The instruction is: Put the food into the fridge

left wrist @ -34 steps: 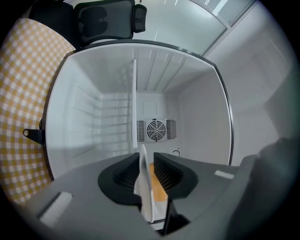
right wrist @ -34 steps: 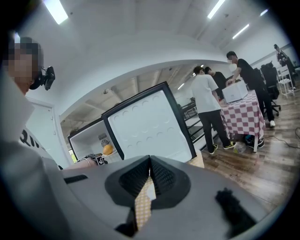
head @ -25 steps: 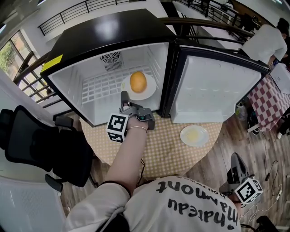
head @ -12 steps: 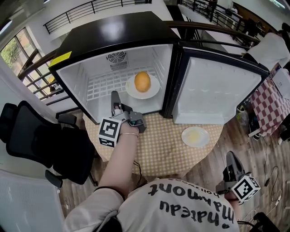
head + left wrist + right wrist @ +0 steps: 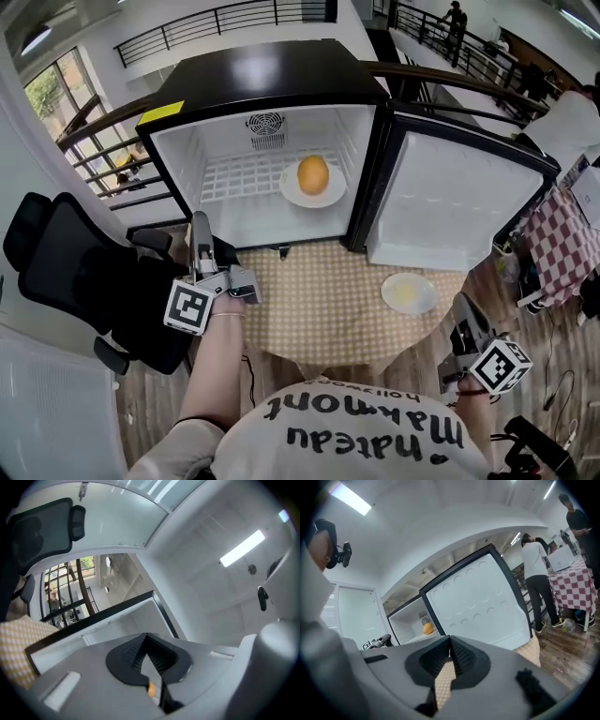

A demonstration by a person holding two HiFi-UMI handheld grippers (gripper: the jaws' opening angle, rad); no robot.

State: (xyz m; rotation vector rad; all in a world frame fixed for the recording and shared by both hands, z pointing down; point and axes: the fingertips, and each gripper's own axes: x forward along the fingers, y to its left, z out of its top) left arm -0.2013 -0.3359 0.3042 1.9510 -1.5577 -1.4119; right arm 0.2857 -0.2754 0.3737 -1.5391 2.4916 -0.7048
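Nearest us, at lower left of the head view, our left hand-held gripper (image 5: pixel 200 225) is clenched on nothing beside the checked surface (image 5: pixel 319 305), and at lower right our right hand-held gripper (image 5: pixel 461 309) is likewise clenched and empty. On the surface a white plate (image 5: pixel 409 293) lies toward the right, near the open fridge door (image 5: pixel 450 206). Beyond, in the upper middle, the round orange food (image 5: pixel 313 174) sits on a second white plate (image 5: pixel 323 199) on the wire shelf (image 5: pixel 234 178) inside the fridge (image 5: pixel 272 70).
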